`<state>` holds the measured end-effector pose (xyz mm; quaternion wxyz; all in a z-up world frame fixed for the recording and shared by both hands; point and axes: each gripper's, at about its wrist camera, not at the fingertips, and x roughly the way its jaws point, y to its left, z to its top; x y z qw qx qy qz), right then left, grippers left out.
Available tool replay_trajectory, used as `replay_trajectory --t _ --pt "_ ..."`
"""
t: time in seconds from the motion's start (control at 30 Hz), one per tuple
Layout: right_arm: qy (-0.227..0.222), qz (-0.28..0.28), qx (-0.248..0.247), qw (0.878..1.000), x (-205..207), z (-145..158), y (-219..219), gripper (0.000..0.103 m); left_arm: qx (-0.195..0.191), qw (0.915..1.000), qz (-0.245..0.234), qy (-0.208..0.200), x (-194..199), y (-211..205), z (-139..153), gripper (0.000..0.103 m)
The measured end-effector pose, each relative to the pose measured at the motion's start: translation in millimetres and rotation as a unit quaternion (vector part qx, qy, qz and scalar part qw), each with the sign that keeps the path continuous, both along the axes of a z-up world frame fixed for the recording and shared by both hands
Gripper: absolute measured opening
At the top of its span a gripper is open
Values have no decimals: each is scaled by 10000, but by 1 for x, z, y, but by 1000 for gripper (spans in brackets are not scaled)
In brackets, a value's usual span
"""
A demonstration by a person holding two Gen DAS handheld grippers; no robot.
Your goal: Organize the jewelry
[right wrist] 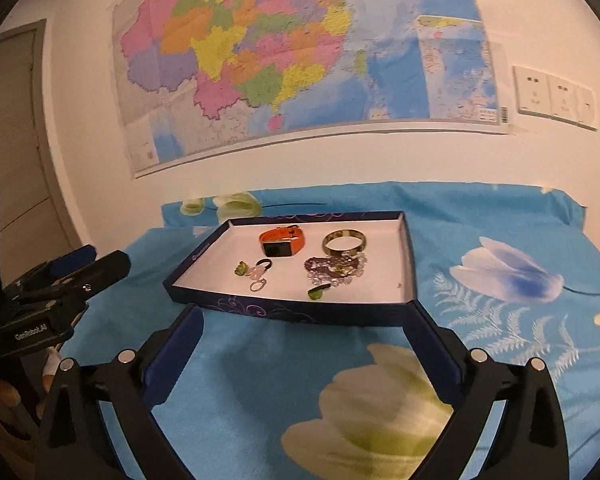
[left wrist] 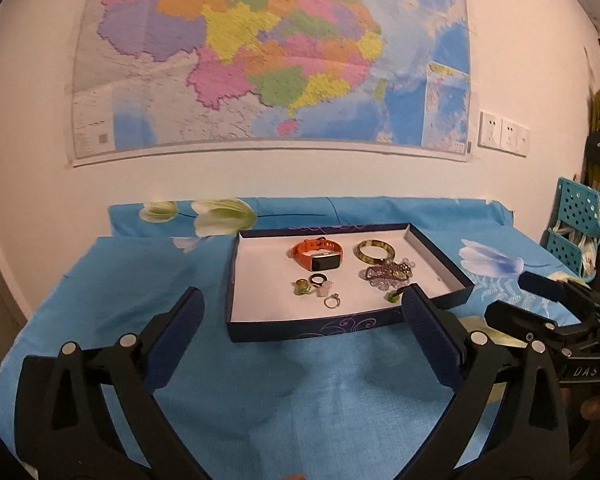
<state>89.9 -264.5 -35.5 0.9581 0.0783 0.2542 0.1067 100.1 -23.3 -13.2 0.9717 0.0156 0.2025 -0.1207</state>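
Note:
A shallow dark-blue box [left wrist: 312, 326] [right wrist: 288, 311] with a white inside lies on the blue flowered cloth. In it lie an orange smartwatch [left wrist: 318, 255] [right wrist: 282, 242], a green-gold bangle [left wrist: 376, 250] [right wrist: 344, 240], a purple bead bracelet [left wrist: 388, 272] [right wrist: 334, 268], several small rings [left wrist: 320, 286] [right wrist: 256, 274] and a green pendant [left wrist: 392, 295] [right wrist: 318, 292]. My left gripper [left wrist: 302, 300] is open and empty in front of the box. My right gripper [right wrist: 304, 316] is open and empty, also just in front of the box. Each gripper shows in the other's view, the right one [left wrist: 540, 304] and the left one [right wrist: 68, 276].
The blue cloth [left wrist: 260, 380] [right wrist: 500, 340] covers the table up to the white wall with a map [left wrist: 268, 52]. A teal perforated rack [left wrist: 576, 224] stands at the far right. Wall sockets [right wrist: 556, 96] sit right of the map. A door [right wrist: 12, 140] is at left.

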Motion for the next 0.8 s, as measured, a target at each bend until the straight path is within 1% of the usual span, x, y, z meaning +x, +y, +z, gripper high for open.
replay_trajectory --t 0.13,0.3,0.37,0.43,0.67,0.8 --pt "-6 -25 45 10000 -8 2 1 96 99 9999 48 -47 -7 -2 -1 97" --pt "-240 -36 -249 9994 -22 8 10 96 99 9999 56 -92 -16 -3 0 97" --pt "-320 -46 -288 9991 -28 11 11 96 69 9999 44 -111 -19 -2 1 97" --pt "-465 -81 -257 9986 -34 14 11 96 69 9998 69 -170 -23 -2 3 97" --pt "-617 -182 -276 9975 -46 18 12 96 47 9987 173 -480 -42 1 12 97" --pt "-698 -190 -327 9968 -51 19 15 96 -12 9981 217 -576 -51 5 16 97"
